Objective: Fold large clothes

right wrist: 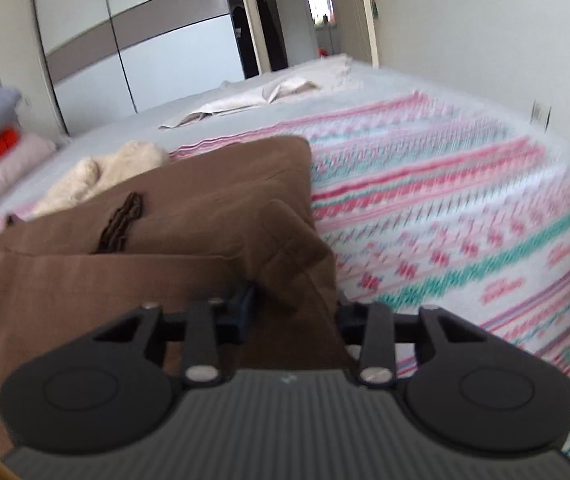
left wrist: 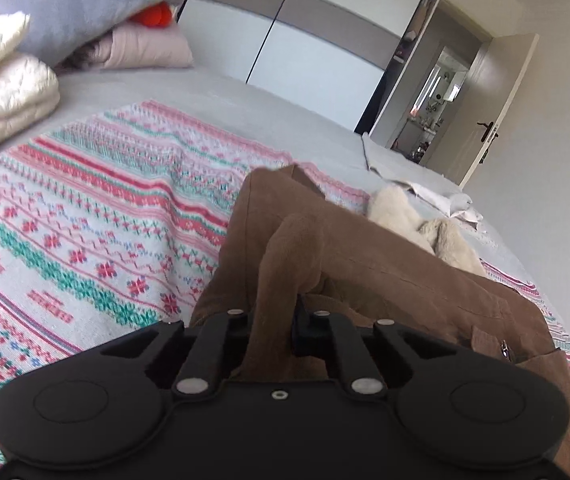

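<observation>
1. Brown coat (right wrist: 189, 200) lies on the bed, on a patterned knit blanket (left wrist: 85, 216) over a grey bedspread (left wrist: 245, 104). Cream fur trim (left wrist: 401, 216) shows at its far end.
2. Progress, as judged: early to mid fold. The body looks partly doubled, with one layer lying over another in the right wrist view, but edges are loose and a sleeve-like fold stands bunched. Squaring and the final folds appear left to do.
3. Left hand-held gripper (left wrist: 275, 312): jaws together, clamped on a raised ridge of brown cloth that stands up between them.
4. Right hand-held gripper (right wrist: 293, 312): jaws partly apart, a thick fold of the coat's edge between them; the pads seem to press on it, though blur makes contact hard to confirm.
5. Around: folded cream quilt (left wrist: 1, 92), grey pillow (left wrist: 85, 4), wardrobe doors (right wrist: 145, 40), open door (left wrist: 497, 108).
</observation>
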